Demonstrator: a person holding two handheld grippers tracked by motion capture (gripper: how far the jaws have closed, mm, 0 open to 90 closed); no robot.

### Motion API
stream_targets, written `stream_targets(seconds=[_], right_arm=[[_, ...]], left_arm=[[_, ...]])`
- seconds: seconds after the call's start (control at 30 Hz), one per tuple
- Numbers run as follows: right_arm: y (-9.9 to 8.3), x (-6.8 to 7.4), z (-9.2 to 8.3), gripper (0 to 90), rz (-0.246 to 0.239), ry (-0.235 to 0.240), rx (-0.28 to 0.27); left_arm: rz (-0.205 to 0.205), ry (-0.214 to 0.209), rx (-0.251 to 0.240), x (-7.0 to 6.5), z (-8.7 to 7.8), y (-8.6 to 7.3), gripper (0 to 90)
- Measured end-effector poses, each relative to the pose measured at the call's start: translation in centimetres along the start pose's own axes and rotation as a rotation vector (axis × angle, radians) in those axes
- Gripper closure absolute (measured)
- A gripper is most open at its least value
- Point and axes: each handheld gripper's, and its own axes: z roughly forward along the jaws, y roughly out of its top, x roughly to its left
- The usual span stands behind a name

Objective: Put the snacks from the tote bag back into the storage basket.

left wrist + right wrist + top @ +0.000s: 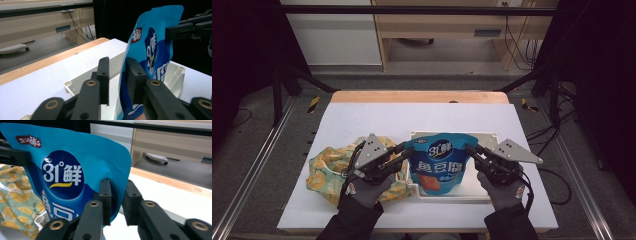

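A blue snack pouch [439, 162] with white lettering stands upright over a white tray [484, 135], its bottom down in the tray. My left gripper [408, 150] is at the pouch's left edge and my right gripper [469, 149] at its right edge. In the left gripper view the pouch [155, 45] has its edge between the jaws of the left gripper [117, 60], with a gap on one side. In the right gripper view the pouch [75, 170] edge likewise sits between the parted jaws of the right gripper [117, 182]. Both grippers are open.
A yellow-green lemon-print cloth bag [324, 170] lies crumpled left of the tray, under my left hand. The white table top [362, 120] has a wooden strip along its far edge. Black frame rails run down both sides of the table.
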Motion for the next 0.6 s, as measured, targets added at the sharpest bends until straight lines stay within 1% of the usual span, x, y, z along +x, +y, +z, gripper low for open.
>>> stream_targets(seconds=[0.07,0.13,0.27,0.33,0.43,0.6], right_arm=[[-0.1,-0.1,0.0,73.2,0.004,-0.001,-0.006],[-0.3,-0.1,0.0,66.5,-0.003,-0.013,-0.014],[-0.7,-0.3,-0.1,56.2,-0.009,-0.029,-0.026],[-0.9,-0.4,-0.1,54.0,-0.014,-0.038,-0.027],[-1.2,-0.6,-0.3,49.1,-0.012,-0.047,-0.033],[-1.8,-0.9,-0.7,44.0,-0.004,-0.055,-0.034]], left_arm=[[0.010,0.002,0.012,0.1,-0.2,0.0,67.7],[0.022,0.014,0.020,0.1,-0.5,0.0,63.0],[0.027,0.031,0.018,0.4,-1.3,-0.1,54.0],[0.026,0.035,0.019,0.6,-1.6,-0.1,50.8],[0.040,0.046,0.029,0.9,-2.3,-0.3,47.5],[0.040,0.066,0.048,1.9,-3.7,-1.2,44.2]])
